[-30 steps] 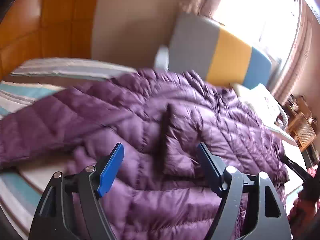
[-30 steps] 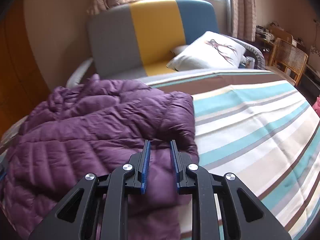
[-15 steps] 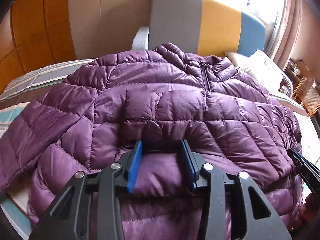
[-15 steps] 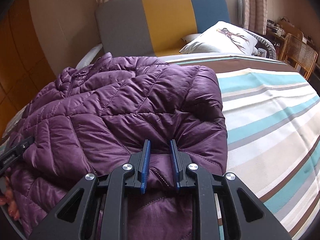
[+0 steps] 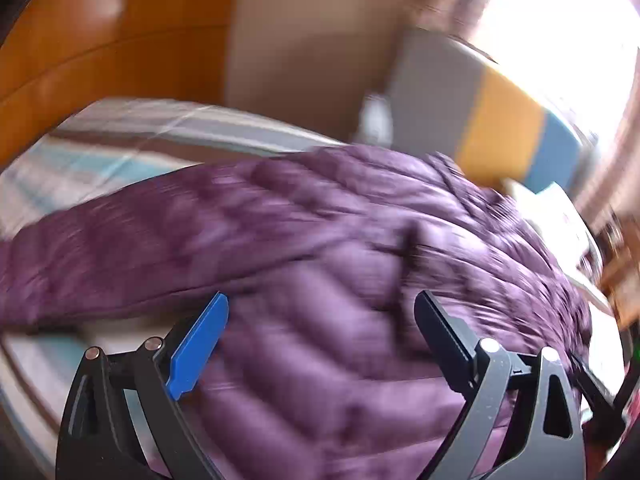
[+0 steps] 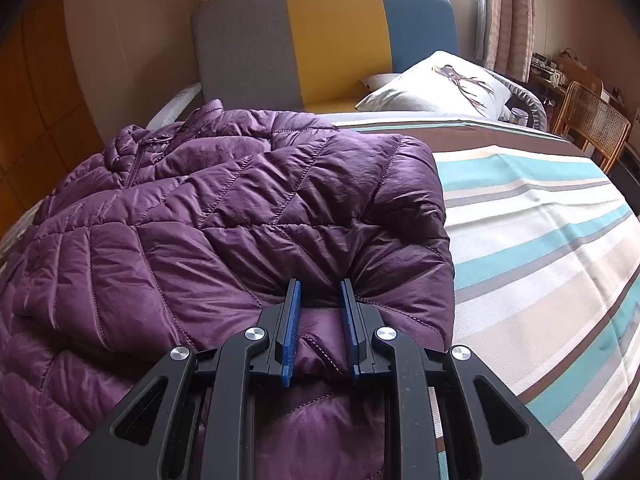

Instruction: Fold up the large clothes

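A purple quilted down jacket (image 6: 200,220) lies spread on the bed, its sleeve side folded over so the edge runs along the striped sheet. My right gripper (image 6: 319,284) is shut on a bunched fold of the jacket near its lower edge. In the blurred left wrist view the jacket (image 5: 320,220) fills the middle, with one sleeve stretching left. My left gripper (image 5: 320,300) hovers over it with its jaws opening wide. The blue pad (image 5: 198,348) and the dark finger stand far apart, and neither presses on the fabric.
The bed sheet (image 6: 540,240) has teal, white and brown stripes and lies bare to the right of the jacket. A grey, yellow and blue headboard (image 6: 332,40) and a white pillow (image 6: 440,84) are at the far end. A rattan chair (image 6: 592,120) stands far right. Orange wood panels (image 5: 100,40) line the left wall.
The left gripper had narrowed onto the jacket's front half a second ago; now its jaws stand wide and it has swung quickly sideways, blurring the view. The right gripper keeps its grip.
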A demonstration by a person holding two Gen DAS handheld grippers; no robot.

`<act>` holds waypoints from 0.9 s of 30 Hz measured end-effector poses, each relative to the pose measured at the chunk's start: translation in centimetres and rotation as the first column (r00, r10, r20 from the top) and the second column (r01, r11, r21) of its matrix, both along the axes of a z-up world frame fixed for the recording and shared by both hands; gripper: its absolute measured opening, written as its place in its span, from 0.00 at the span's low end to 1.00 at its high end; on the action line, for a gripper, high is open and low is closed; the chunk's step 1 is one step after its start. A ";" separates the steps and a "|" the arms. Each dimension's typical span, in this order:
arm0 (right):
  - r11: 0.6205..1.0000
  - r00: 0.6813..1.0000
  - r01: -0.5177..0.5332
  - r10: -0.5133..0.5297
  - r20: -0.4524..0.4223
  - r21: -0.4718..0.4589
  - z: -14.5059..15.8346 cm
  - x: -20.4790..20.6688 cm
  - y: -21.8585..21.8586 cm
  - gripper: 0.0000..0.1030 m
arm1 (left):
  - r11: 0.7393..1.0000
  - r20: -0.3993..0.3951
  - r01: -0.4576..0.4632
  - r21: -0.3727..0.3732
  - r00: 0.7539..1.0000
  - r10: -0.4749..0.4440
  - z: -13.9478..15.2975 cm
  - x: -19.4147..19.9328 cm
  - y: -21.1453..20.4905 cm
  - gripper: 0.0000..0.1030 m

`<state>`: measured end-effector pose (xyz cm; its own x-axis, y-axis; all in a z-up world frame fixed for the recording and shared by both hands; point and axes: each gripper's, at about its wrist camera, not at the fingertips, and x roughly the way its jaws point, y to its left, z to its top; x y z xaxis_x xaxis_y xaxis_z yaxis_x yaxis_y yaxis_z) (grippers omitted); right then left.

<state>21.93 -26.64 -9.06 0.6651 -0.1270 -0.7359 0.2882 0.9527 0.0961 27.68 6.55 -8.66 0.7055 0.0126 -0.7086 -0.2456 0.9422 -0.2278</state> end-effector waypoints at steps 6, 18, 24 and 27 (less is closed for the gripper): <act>1.000 1.000 0.001 -0.001 0.000 -0.010 0.0 0.0 0.0 0.20 | 0.966 -0.008 -0.257 -0.004 0.966 0.257 -0.6 -4.5 8.9 0.90; 1.000 1.000 0.002 -0.002 0.002 -0.017 0.0 -0.1 0.1 0.20 | 0.722 -0.116 -0.658 -0.216 0.751 0.650 -4.6 -13.3 22.2 0.64; 1.000 1.000 0.002 -0.002 0.003 -0.017 0.0 -0.1 0.2 0.20 | 0.658 -0.083 -0.692 -0.297 0.706 0.704 -6.0 -13.1 23.5 0.59; 1.000 1.000 0.002 -0.002 0.004 -0.017 0.0 -0.1 0.1 0.20 | 0.634 -0.092 -0.722 -0.277 0.677 0.730 -6.3 -12.9 24.5 0.33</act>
<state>21.82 -26.51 -9.04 0.6677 -0.1405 -0.7311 0.2899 0.9536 0.0815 14.77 31.01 -14.92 0.5704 0.3437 -0.7461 -0.8137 0.3606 -0.4559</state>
